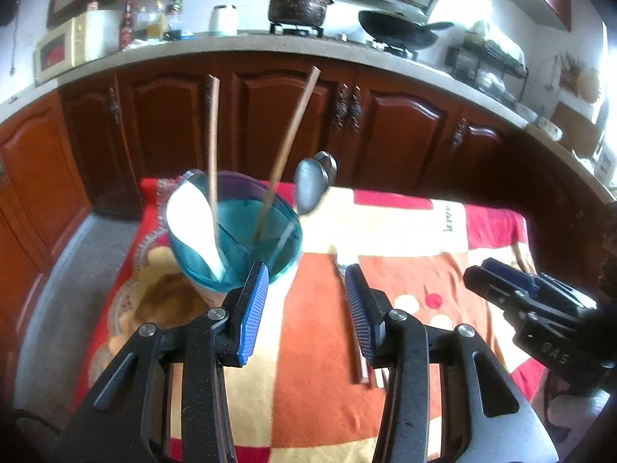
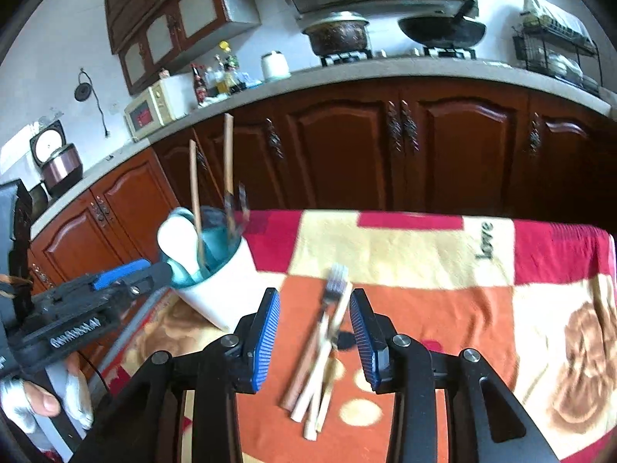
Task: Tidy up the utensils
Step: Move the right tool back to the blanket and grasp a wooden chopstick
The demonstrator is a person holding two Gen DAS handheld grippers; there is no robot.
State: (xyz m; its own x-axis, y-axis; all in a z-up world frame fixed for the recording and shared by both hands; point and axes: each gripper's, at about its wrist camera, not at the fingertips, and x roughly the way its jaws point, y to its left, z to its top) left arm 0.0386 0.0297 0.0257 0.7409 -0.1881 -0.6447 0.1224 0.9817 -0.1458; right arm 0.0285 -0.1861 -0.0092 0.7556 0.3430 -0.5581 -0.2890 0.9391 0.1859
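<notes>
Right wrist view: right tongs [image 2: 314,332] gape empty above fork [image 2: 334,281] and chopsticks [image 2: 312,378]; left tongs [image 1: 306,301] wide beside cup [image 1: 235,231].

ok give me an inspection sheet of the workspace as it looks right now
surface: table under a patchwork blanket.
job's things: utensil cup holds a white spoon, chopsticks and metal spoons; a fork and loose chopsticks lie on the blanket.
clutter: nothing seen.
grippers: left gripper open and empty by the cup; right gripper open, pads astride the fork and loose chopsticks, not pressing.
cables: dark cable beside the left hand.
surroundings: wooden cabinets, counter with pot, wok, microwave.
</notes>
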